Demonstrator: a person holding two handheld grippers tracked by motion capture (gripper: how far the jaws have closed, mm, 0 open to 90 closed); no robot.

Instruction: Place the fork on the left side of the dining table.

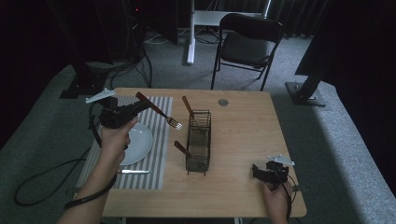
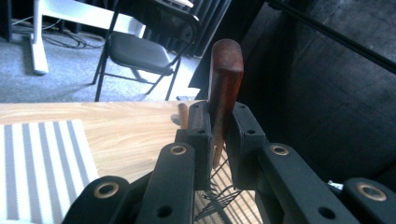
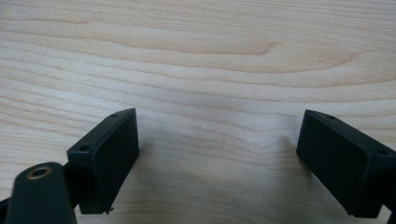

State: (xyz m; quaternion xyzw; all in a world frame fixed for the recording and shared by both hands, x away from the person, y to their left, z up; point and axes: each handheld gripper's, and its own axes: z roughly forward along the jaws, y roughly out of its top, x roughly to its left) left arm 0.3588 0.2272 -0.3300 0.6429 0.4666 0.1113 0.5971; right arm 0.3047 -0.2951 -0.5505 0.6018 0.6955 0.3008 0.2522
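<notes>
My left gripper (image 1: pixel 140 106) is shut on a fork (image 1: pixel 159 112) with a reddish-brown wooden handle, held in the air over the striped placemat (image 1: pixel 159 154); its tines point right and down toward the wire basket (image 1: pixel 198 140). In the left gripper view the fork's handle (image 2: pixel 224 79) stands up between the two pads (image 2: pixel 201 135), which press on it (image 2: pixel 218 140). Two more wooden-handled utensils (image 1: pixel 187 106) lean in the basket. My right gripper (image 1: pixel 258 171) rests low at the table's front right, jaws wide apart (image 3: pixel 217 158) over bare wood with nothing between them.
A white plate (image 1: pixel 139 142) lies on the placemat, with a knife (image 1: pixel 134 171) in front of it. A small round metal disc (image 1: pixel 223 102) sits near the table's far edge. A black folding chair (image 1: pixel 250 44) stands beyond the table. The wooden table (image 1: pixel 243 140) extends right of the basket.
</notes>
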